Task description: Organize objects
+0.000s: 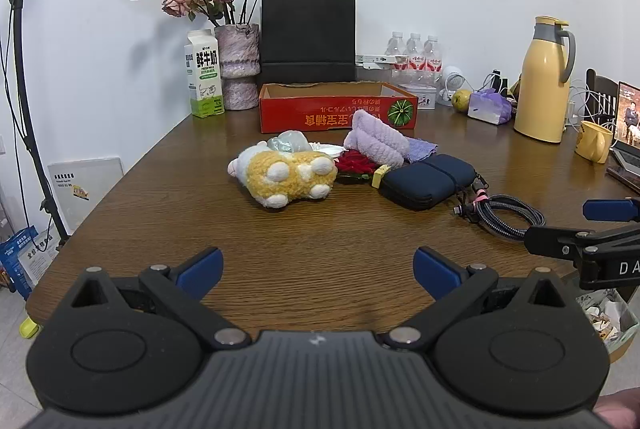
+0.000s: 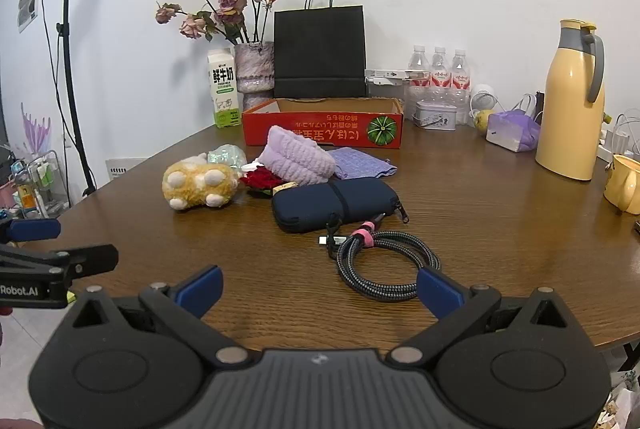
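I have both tools low at the near edge of the brown wood-grain table [image 1: 320,229], and neither holds anything: the left gripper [image 1: 319,265] at the bottom of its view stands fully spread over bare wood, and the right gripper [image 2: 320,283] at the bottom of its view is equally wide, its right blue pad [image 2: 438,291] just overlapping the near loop of the coiled grey braided cable with a pink tie [image 2: 386,261]. That cable is the closest loose item, so I judge it the natural first pick for the right tool; I would take it across the bundled part by the pink tie so the loops stay together, and not by a single strand. Just beyond it, mid-frame, lies the flat navy zip pouch with an elastic band [image 2: 334,201], touching a red fabric flower [image 2: 262,180]. To the left of those sits the yellow and white plush toy [image 1: 286,175], squarely ahead of the left tool; soft and bulky, it should want a deep bite across the body. Behind them rest a rolled lilac towel [image 2: 298,155] and a lilac woven cloth [image 2: 362,161]. Farther back, centre frame, the open red cardboard box with a pumpkin print [image 1: 338,109] looks empty and is my likely destination; I would lift each item clear over its front wall before letting go
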Available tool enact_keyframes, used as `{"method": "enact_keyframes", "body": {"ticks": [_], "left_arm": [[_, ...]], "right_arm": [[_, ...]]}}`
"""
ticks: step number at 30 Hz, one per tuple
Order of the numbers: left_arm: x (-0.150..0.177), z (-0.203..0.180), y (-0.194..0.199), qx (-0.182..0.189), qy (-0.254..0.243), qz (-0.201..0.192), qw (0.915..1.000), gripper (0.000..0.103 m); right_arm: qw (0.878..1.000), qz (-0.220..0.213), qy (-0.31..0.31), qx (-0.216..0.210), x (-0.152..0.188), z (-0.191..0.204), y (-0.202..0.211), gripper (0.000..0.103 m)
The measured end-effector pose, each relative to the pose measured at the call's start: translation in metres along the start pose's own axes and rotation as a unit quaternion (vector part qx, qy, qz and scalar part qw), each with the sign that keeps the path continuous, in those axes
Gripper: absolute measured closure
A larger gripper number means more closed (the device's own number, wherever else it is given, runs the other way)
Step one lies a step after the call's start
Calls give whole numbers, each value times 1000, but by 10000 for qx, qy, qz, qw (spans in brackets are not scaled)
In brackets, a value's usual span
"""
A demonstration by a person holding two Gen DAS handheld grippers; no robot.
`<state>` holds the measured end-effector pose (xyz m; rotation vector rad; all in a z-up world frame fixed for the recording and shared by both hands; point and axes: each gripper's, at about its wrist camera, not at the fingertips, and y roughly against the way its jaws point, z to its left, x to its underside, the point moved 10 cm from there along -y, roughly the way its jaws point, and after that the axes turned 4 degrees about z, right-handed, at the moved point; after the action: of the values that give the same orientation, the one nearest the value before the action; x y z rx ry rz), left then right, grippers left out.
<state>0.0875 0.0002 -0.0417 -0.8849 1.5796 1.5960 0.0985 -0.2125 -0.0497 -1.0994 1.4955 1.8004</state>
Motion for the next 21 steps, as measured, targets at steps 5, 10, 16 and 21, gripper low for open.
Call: {"method": "enact_keyframes", "body": {"ticks": [5,10,16,21], "left_arm": [[1,1,0,-25,-3,8,10000,0],[3,1,-2,-32,28,37,10000,0],[3,1,-2,-23,28,-4,10000,0],[4,1,-2,-25,38,-45,10000,0]], "right_arm": [[10000,2,12,17,1,0,0,0],[10000,13,8,22,1,0,1,0],[10000,20,11,28,1,0,0,0],[10000,25,16,45,4,-1,0,0]]}}
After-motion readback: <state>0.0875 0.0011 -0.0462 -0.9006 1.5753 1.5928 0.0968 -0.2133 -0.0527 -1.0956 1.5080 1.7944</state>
